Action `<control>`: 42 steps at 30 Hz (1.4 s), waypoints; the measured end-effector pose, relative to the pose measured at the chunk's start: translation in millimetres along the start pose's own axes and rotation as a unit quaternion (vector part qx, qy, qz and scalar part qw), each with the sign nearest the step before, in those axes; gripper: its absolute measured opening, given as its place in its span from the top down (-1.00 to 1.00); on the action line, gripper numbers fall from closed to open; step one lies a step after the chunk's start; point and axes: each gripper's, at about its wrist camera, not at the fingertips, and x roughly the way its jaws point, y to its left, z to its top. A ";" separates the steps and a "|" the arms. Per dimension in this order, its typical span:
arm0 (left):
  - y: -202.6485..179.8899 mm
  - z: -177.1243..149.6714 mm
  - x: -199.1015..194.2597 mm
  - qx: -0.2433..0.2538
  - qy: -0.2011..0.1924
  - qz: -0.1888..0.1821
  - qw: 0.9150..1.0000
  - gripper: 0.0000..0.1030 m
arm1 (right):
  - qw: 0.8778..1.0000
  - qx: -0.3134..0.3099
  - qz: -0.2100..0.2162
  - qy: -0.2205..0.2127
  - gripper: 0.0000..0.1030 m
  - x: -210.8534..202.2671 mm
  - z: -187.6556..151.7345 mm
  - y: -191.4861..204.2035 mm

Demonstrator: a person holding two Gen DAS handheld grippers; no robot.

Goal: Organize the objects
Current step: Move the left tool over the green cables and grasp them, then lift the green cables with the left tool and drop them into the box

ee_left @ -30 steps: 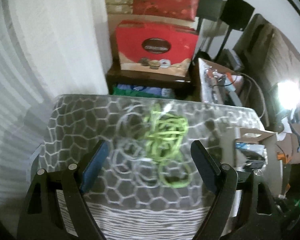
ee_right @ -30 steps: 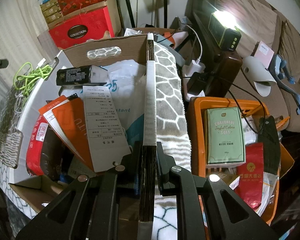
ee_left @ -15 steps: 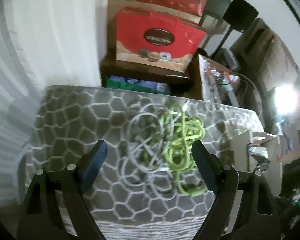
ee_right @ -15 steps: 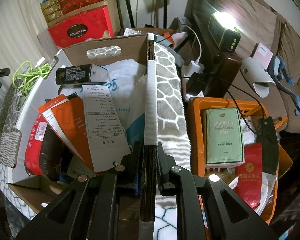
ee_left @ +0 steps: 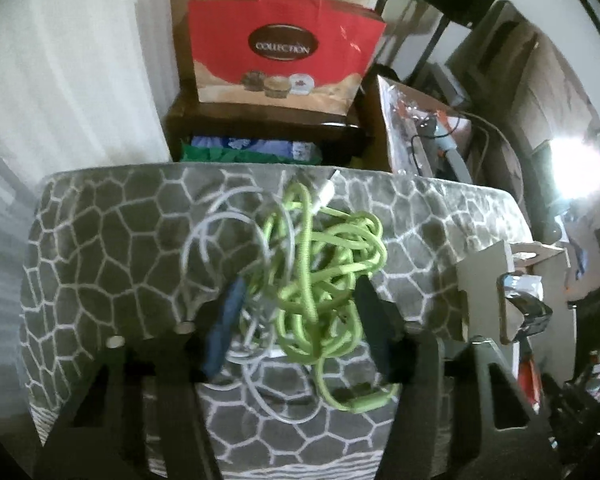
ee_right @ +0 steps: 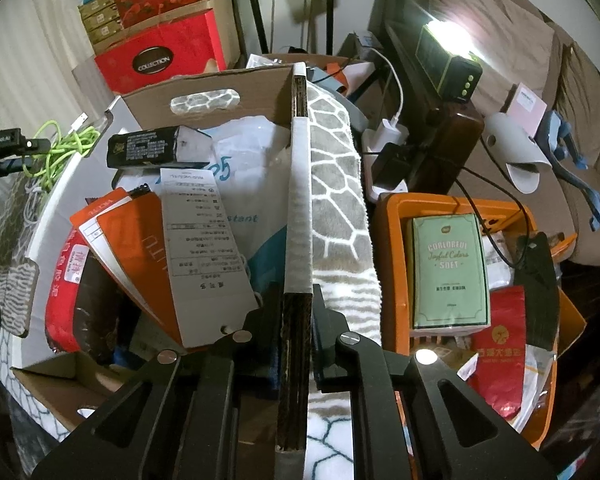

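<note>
A tangle of green cable (ee_left: 324, 264) and grey-white cable (ee_left: 220, 236) lies on a grey honeycomb-patterned cloth (ee_left: 100, 248). My left gripper (ee_left: 300, 300) is down over the tangle, its jaws partly closed around the cables on both sides. My right gripper (ee_right: 296, 312) is shut on the side wall of a cardboard box (ee_right: 298, 184). The box holds packets, an orange card (ee_right: 140, 236) and a white plastic bag (ee_right: 240, 168). The green cable also shows far left in the right wrist view (ee_right: 66, 142).
A red "Collection" bag (ee_left: 284, 48) stands on a dark stand behind the cloth. An orange crate (ee_right: 392, 240) with a green box (ee_right: 448, 268) sits right of the cardboard box. A bright lamp (ee_right: 448, 52), chargers and a slipper (ee_right: 516, 152) lie beyond.
My left gripper has moved forward and down onto the cable tangle and its jaws have narrowed around it. My right gripper has held still on the box wall.
</note>
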 end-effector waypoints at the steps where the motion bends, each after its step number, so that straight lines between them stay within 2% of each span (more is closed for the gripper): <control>1: -1.0 -0.1 -0.2 0.000 0.000 -0.002 1.000 0.33 | 1.000 0.000 0.001 0.000 0.80 0.2 0.1 -0.1; 4: -5.1 -0.9 -1.2 0.001 0.003 -0.007 1.000 0.55 | 1.000 0.000 0.000 0.000 0.80 0.2 0.1 0.1; 8: -9.8 -1.8 -8.9 -0.002 -0.004 -0.017 1.000 0.64 | 1.000 0.001 0.000 0.000 0.80 0.9 -0.1 -1.0; 13: -15.4 -1.9 -25.2 0.001 -0.017 -0.032 0.999 0.67 | 1.000 0.001 0.000 -0.001 0.80 1.3 -0.3 -2.1; 21: -31.7 2.7 -67.5 0.009 -0.044 -0.082 0.996 0.68 | 1.000 0.002 0.000 -0.002 0.80 2.0 0.0 -3.8; 29: -66.3 5.4 -119.0 0.032 -0.073 -0.144 0.986 0.68 | 1.000 0.001 0.000 -0.002 0.80 1.6 -0.1 -2.9; 42: -125.7 13.7 -156.5 0.058 -0.079 -0.198 0.975 0.69 | 1.000 0.003 0.001 -0.004 0.80 -0.4 -0.2 -2.3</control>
